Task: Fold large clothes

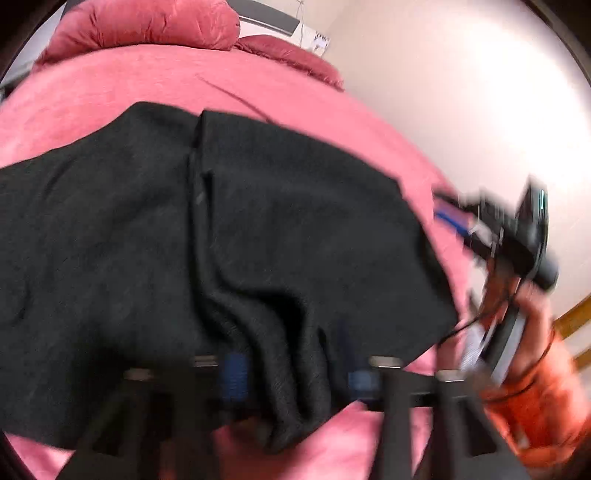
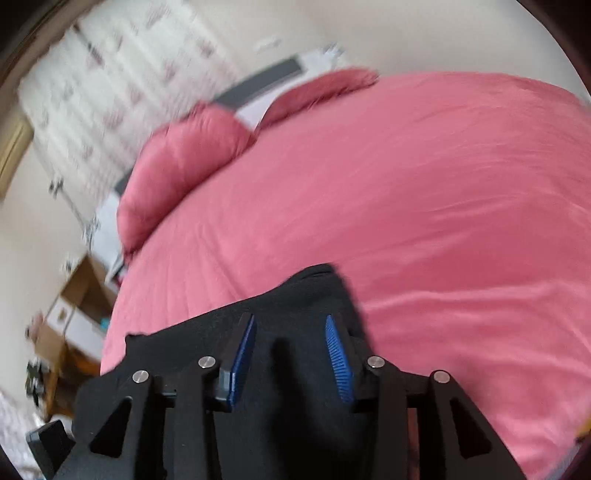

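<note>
A large black garment [image 1: 207, 236] lies spread on a pink bed [image 1: 110, 85]. In the left wrist view my left gripper [image 1: 295, 376] sits at the garment's near edge with bunched folds of cloth between its blue pads [image 1: 232, 376]; the jaws stand apart and blur hides any grip. The right gripper [image 1: 454, 218] shows at the right, beside the garment's right edge. In the right wrist view my right gripper [image 2: 291, 325] is open, blue pads [image 2: 338, 354] wide apart over a corner of the garment [image 2: 314, 291].
Pink pillows [image 1: 147, 26] lie at the head of the bed, also in the right wrist view [image 2: 177, 173]. A white wall [image 1: 461, 92] is to the right. A wooden shelf unit [image 2: 77, 306] stands left of the bed. My orange sleeve [image 1: 543, 398] is at lower right.
</note>
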Motion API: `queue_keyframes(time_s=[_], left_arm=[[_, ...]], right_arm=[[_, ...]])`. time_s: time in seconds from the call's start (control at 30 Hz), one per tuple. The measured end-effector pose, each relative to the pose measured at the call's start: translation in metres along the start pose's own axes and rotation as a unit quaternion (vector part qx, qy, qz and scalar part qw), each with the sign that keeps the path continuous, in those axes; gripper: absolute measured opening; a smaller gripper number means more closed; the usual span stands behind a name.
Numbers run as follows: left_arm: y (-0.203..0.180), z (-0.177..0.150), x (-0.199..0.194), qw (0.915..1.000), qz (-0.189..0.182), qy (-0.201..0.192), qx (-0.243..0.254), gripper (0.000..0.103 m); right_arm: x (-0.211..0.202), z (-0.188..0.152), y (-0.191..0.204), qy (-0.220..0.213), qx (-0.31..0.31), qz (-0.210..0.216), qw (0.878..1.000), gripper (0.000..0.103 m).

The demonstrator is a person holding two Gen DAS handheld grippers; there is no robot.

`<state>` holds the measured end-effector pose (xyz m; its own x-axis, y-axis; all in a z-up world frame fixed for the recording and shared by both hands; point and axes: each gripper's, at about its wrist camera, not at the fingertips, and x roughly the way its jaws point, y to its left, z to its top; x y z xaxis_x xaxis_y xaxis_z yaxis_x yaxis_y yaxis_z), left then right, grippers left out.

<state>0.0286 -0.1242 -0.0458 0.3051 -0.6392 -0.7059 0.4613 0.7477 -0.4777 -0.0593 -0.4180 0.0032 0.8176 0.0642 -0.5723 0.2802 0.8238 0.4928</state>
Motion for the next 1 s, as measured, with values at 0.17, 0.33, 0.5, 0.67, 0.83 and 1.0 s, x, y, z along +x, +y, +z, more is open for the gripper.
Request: queue_keyframes(time_s=[0.17,0.33,0.5,0.67,0.83,1.0], left_arm=[[0.029,0.018,0.009,0.9923,-0.027,-0.021,-0.119,0.082],[0.033,0.034,0.021,0.9845,-0.03,-0.022,-0.171,0.057],[0.037,0.048,0.019,0.9917,0.01,-0.009,-0.128,0.023],[0.029,0.052,-0.007,0.9963,0.01,-0.05,-0.069,0.014],[0.022,0.04,0.013,0.9961,0.077,-0.04,-0.013,0.015],[0.036,0.026,0.013,0.9971,0.062,-0.044,0.003,0.02]], right_arm=[[-0.024,-0.027,-0.043,-0.002,0.059,-0.026,0.998,0.042],[0.002,0.0,-0.042,0.024,0.056,0.002,0.998,0.042],[0.075,0.052,-0.041,0.124,0.058,0.043,0.99,0.043],[0.116,0.076,-0.012,0.181,-0.014,0.044,0.982,0.011],[0.117,0.079,-0.005,0.11,-0.043,-0.004,0.993,0.002],[0.098,0.054,-0.033,0.08,0.04,-0.001,0.996,0.032]])
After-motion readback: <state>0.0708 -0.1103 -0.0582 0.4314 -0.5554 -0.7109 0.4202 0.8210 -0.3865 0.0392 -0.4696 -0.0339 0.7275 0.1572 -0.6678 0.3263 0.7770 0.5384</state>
